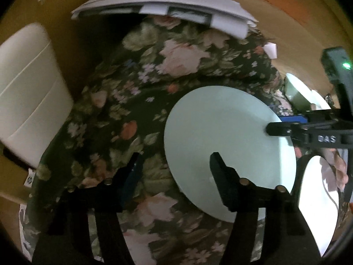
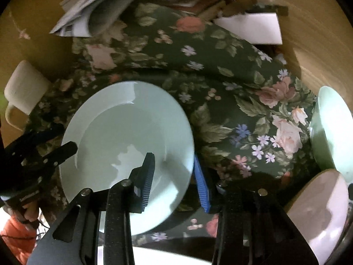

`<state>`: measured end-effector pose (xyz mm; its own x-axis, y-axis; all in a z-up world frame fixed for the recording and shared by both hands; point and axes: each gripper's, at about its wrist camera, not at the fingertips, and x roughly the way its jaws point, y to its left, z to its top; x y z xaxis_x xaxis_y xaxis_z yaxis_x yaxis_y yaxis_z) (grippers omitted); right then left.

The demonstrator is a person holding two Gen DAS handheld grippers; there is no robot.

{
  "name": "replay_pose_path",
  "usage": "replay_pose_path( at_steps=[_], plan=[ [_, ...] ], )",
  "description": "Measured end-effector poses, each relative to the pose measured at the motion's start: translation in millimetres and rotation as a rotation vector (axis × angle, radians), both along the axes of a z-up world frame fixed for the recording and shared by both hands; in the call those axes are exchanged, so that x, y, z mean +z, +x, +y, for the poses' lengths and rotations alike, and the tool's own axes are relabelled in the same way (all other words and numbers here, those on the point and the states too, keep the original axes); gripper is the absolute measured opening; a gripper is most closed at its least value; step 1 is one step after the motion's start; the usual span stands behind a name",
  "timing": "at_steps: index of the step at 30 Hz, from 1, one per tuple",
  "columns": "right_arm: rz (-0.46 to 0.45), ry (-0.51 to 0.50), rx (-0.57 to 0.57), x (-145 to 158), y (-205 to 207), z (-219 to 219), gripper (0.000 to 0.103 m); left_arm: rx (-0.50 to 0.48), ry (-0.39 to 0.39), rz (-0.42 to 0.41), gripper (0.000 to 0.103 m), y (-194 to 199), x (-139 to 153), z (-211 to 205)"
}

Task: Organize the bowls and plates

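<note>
A pale green plate (image 1: pixel 220 137) (image 2: pixel 125 137) lies on the floral tablecloth (image 1: pixel 154 70). My right gripper (image 2: pixel 173 158) is open and straddles the plate's rim: its black finger (image 2: pixel 147 172) is over the plate and its blue-padded finger (image 2: pixel 200 183) is just outside the edge. In the left wrist view it (image 1: pixel 280 124) comes in from the right. My left gripper (image 1: pixel 176 161) is open on the plate's opposite side, with one finger over the plate and the other over the cloth. In the right wrist view it (image 2: pixel 61 138) sits at the plate's left rim.
A white mug (image 2: pixel 24 90) stands at the table's left edge. A pale green bowl (image 2: pixel 331 128) (image 1: pixel 295 92) and a pinkish-white dish (image 2: pixel 320 209) are at the right, and a white plate (image 1: pixel 320 198) is near. Papers (image 1: pixel 165 2) are piled at the back. A hand (image 2: pixel 28 212) holds the left gripper.
</note>
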<state>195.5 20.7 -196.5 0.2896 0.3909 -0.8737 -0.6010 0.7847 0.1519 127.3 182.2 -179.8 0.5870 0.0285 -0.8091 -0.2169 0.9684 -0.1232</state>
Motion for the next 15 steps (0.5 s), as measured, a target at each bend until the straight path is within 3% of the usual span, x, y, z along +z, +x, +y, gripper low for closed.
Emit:
replay_pose_path(
  at_steps=[7,15],
  plan=[
    [-0.012,0.031,-0.008,-8,-25,16,0.032,0.020,-0.020,0.020,0.048,-3,-4,11],
    [0.009,0.035,0.006,-31,-9,8,0.032,-0.014,-0.007,0.033,0.047,4,-6,3]
  ],
)
